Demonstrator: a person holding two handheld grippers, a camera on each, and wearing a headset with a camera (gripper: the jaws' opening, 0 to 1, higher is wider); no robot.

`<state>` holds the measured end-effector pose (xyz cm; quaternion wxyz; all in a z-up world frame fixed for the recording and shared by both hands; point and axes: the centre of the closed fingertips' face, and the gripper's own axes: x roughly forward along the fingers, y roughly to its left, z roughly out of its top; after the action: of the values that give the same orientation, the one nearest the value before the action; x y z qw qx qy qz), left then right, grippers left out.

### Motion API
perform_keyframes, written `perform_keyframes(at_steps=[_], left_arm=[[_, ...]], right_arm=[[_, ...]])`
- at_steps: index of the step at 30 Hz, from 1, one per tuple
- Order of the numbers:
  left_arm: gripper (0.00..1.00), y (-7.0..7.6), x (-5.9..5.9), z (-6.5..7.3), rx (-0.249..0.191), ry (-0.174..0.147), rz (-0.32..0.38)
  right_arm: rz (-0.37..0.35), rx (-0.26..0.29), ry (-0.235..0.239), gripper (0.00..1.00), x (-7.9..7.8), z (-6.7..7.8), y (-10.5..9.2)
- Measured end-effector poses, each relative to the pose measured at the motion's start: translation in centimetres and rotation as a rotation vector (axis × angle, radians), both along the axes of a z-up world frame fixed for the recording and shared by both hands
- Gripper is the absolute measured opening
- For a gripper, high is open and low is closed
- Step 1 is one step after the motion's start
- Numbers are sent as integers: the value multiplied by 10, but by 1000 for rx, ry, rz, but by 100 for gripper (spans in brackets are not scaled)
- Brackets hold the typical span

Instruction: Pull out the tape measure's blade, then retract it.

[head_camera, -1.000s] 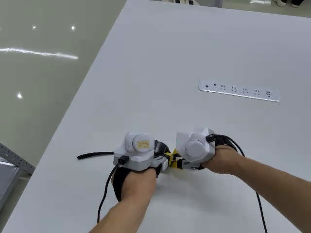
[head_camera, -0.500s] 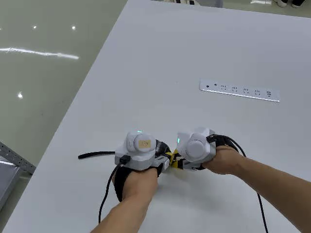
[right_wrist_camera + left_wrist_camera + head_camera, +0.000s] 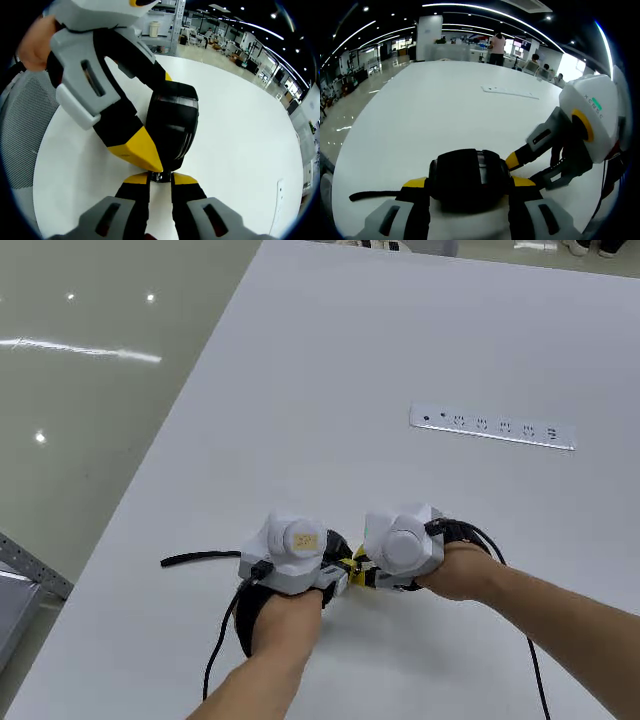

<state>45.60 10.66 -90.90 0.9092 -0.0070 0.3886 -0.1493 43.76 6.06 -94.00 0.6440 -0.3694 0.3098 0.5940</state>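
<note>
White table (image 3: pixel 300 390), glossy greenish floor (image 3: pixel 90 390)

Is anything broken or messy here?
No, nothing looks odd. The left tool grips the tape measure, the right tool pinches its tip, and the power strip lies flat on the table.

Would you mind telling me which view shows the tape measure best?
The right gripper view: the tape measure shows nearly whole, clamped in the left gripper, its blade tip pinched by the right gripper. The left gripper view shows its top; in the head view the grippers mostly cover it.
</note>
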Motion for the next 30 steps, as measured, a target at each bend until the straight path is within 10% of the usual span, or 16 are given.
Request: perform_keyframes(at_steps=[24,30], left_arm=[[61,2,-4,3,-21,-3,-25],[62,6,-13,6,-3,-5,-49]], right_arm=[[-160,41,-8,29,5,1,-6],[-317,104,7,30,-4,10,-15]])
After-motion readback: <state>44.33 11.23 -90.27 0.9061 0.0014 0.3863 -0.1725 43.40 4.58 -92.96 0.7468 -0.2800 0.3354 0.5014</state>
